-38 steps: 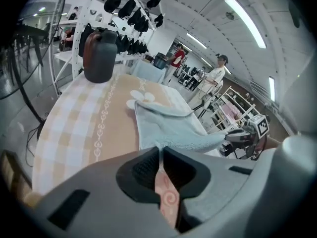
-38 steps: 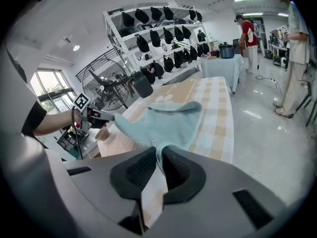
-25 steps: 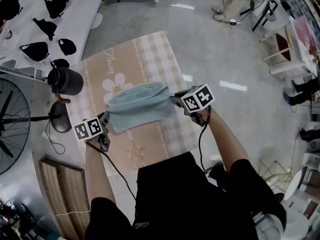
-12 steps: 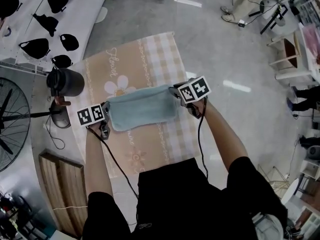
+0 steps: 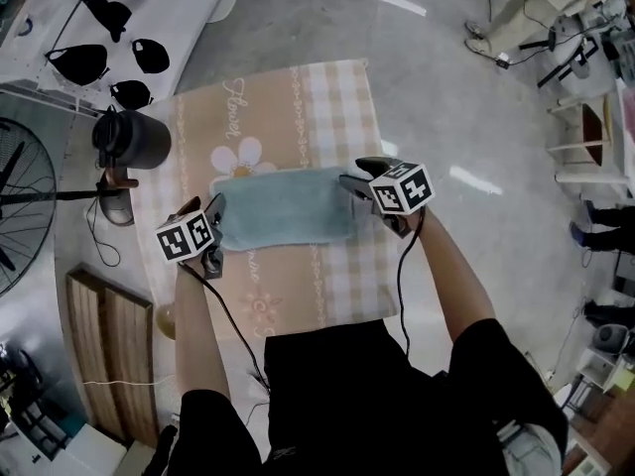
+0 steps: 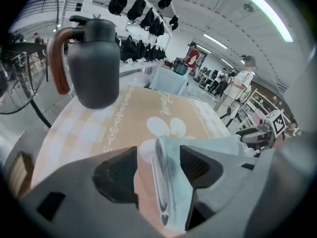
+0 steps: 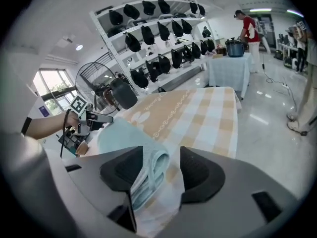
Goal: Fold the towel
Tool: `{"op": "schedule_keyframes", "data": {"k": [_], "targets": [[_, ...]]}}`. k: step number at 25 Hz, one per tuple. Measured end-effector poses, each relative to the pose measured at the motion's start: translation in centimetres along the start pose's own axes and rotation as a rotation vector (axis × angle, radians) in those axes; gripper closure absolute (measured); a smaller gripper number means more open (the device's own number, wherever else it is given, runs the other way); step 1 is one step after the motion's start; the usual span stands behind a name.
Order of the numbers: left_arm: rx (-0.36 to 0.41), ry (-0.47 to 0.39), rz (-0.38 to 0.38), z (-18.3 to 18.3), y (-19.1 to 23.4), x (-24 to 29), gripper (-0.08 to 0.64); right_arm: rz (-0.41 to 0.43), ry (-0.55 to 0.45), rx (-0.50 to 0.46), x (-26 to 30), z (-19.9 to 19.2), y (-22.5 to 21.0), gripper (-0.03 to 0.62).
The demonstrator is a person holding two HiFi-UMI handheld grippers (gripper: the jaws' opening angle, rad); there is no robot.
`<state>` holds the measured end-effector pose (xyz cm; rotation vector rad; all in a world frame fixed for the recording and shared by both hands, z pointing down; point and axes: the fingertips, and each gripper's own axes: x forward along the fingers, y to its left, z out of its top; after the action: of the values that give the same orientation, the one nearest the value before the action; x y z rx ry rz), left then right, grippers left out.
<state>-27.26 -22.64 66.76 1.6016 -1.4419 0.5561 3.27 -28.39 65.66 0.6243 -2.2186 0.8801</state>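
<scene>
While the folded blue towel is lying across the middle of the checked tablecloth, the left gripper and right gripper are sitting at its two short ends. Their jaws have just been opening and are standing apart, a layered towel edge loose between each pair (probably releasing a finished fold). A dark jug is standing by the cloth's left edge, with a fan and shelves of black caps beyond it.
</scene>
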Motion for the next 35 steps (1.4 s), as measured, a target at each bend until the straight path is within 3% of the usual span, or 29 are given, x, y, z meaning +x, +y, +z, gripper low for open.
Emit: {"op": "schedule_keyframes", "data": {"k": [6, 15, 20, 23, 29, 35], "targets": [[-0.008, -0.117, 0.075, -3.8, -1.5, -5.5, 0.308, 0.015, -0.029, -0.179, -0.9, -0.3, 2.7, 0.376], [-0.097, -0.184, -0.009, -13.6, -11.2, -11.5, 0.308, 0.078, -0.042, -0.32, -3.8, -2.7, 8.4, 0.353], [-0.073, -0.243, 0.002, -18.7, -14.6, -15.9, 0.308, 0.116, -0.047, -0.407, -6.7, -5.5, 13.5, 0.353], [-0.108, -0.272, 0.004, -20.8, -15.9, -17.6, 0.308, 0.129, -0.045, -0.441, -8.2, -6.5, 15.4, 0.353], [-0.126, -0.284, -0.02, -22.5, -19.5, -18.3, 0.308, 0.141, -0.006, -0.505, -9.7, -7.3, 16.5, 0.353], [-0.134, -0.25, -0.058, -22.1, -23.7, -14.4, 0.308, 0.149, 0.024, -0.551, -9.1, -5.5, 13.5, 0.353]]}}
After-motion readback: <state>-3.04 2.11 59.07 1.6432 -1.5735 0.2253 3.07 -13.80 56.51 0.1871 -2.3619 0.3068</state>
